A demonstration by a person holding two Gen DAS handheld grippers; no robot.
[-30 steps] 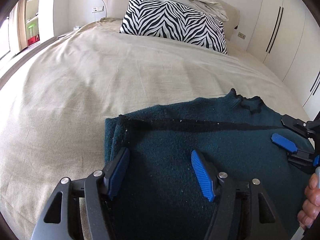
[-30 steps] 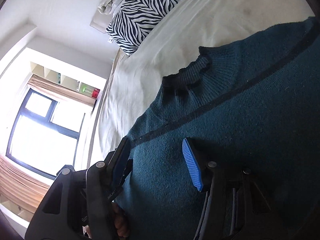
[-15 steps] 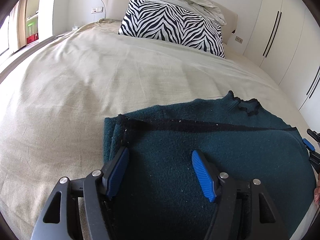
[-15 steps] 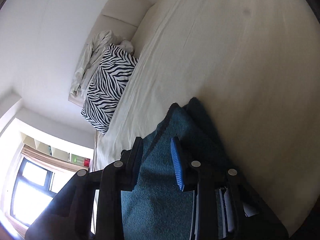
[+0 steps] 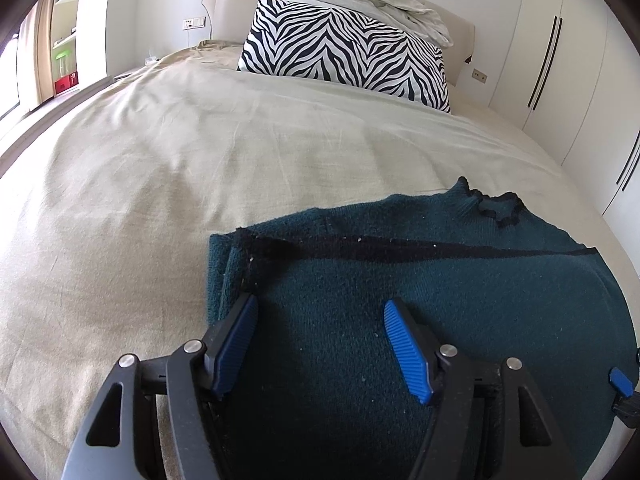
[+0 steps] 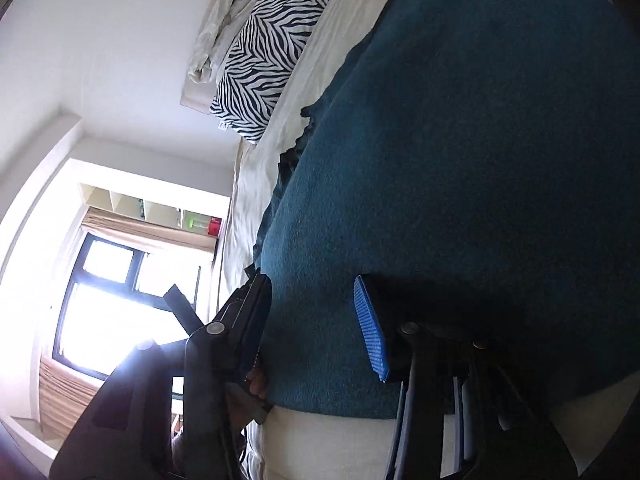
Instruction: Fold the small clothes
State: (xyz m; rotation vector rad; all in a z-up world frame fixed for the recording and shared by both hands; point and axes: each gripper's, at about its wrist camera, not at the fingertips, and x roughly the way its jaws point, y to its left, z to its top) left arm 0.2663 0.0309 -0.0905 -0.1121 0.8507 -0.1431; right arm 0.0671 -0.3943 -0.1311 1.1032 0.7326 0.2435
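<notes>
Left wrist view: my left gripper (image 5: pixel 320 340) and right gripper (image 6: pixel 312 328) gape wide, empty, over the dark teal knitted sweater (image 5: pixel 440 288) ahead on the beige bedsheet (image 5: pixel 160 184). I'd pinch matching corners.

A beige bed (image 5: pixel 200 184) is topped by a zebra-print pillow (image 5: pixel 344 52). White wardrobes (image 5: pixel 560 60) are seen alongside. A bright window (image 6: pixel 112 300) is curtained.

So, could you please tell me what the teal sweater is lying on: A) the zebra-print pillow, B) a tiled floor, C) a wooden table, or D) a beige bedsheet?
D: the teal sweater lies flat on the beige bedsheet, well short of the zebra-print pillow.
</notes>
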